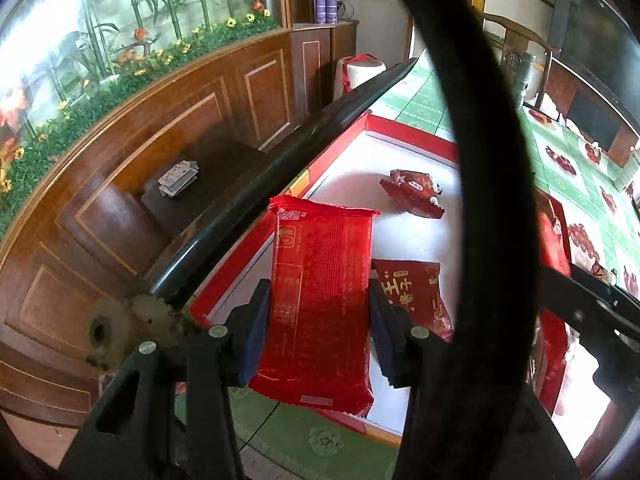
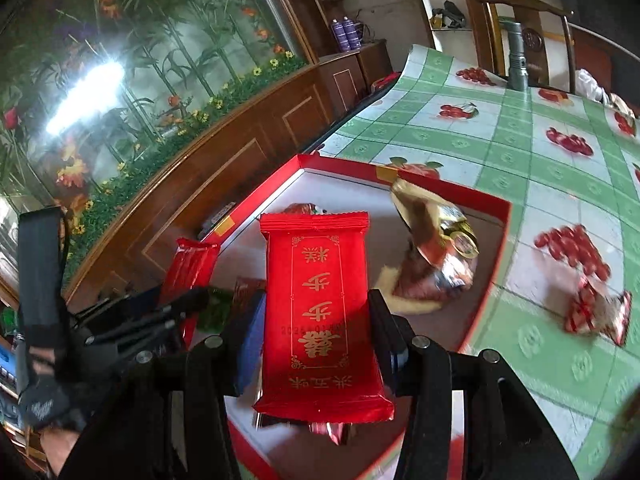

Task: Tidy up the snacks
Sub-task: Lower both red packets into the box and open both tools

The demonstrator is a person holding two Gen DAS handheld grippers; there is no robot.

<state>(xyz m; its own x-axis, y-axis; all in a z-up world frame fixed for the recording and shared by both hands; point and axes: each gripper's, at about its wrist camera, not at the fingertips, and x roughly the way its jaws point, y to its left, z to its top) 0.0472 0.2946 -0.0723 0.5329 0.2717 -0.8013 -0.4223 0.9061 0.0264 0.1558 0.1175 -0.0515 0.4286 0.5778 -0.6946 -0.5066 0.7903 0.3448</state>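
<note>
The left gripper (image 1: 318, 328) is clamped on a red snack packet (image 1: 320, 304), its two pads pressed against the packet's long sides, the packet standing upright with its printed back toward the camera. It hangs over the near rim of a shallow red box (image 1: 412, 130) with a white floor, which rests on the counter (image 1: 424, 100) under a green checked cloth printed with cherries. Inside the box, at about one o'clock from the held packet, lies a dark red wrapped snack (image 1: 412, 192); just beside the packet at three o'clock lies another dark red packet with gold characters (image 1: 416, 296), partly hidden by the gripper's right finger. A thick black cable loops across the left wrist view. The right gripper (image 2: 318, 340) is likewise closed on a second red packet with gold lettering (image 2: 320, 320), gripped by its long edges above the same box (image 2: 488, 204). At one o'clock from it, inside the box, sits a blurred gold-and-maroon wrapper (image 2: 436, 256). At three o'clock, out on the cloth beyond the box's rim, lies a small red and white candy (image 2: 596, 312). At nine o'clock the left gripper with its packet shows, borne by a gloved hand (image 2: 44, 396).
</note>
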